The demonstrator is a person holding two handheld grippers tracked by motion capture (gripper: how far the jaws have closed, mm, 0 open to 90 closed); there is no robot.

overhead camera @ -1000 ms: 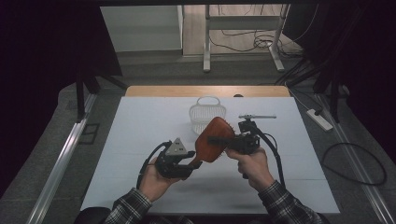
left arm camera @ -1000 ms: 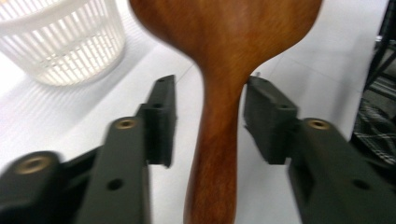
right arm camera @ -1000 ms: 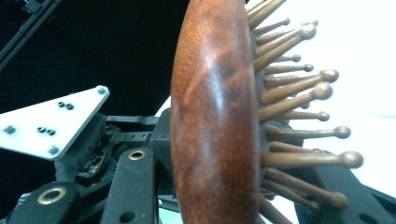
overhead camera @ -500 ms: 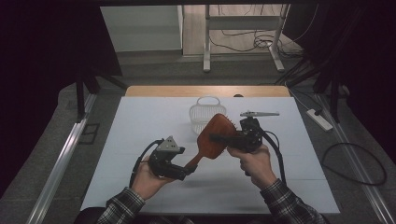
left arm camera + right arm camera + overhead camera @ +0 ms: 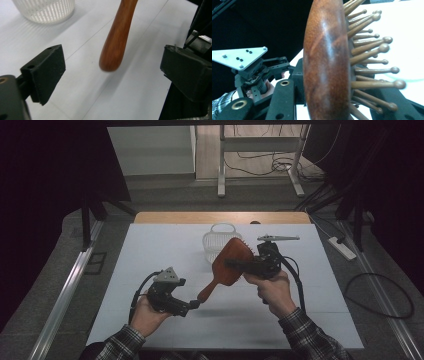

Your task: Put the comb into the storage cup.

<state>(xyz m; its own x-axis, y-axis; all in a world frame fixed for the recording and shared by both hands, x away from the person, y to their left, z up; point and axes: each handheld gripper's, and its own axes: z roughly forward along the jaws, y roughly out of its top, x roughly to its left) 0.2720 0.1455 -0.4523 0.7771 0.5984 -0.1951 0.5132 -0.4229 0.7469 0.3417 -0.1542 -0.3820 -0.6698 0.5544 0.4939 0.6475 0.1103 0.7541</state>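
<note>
basket (image 5: pixel 218 241): white, ribbed, far mid-table | table (image 5: pixel 150 270): white top | power strip (image 5: pixel 342 247): floor, right

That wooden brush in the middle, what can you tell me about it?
The hairbrush is reddish-brown polished wood: an oval paddle head with round-tipped wooden pins and a smooth rounded handle. It is held in the air above the white table, tilted, handle pointing down toward the left tool. The right tool clamps the head. The left tool's jaws have just been opening; the handle end hangs free between them.
</note>
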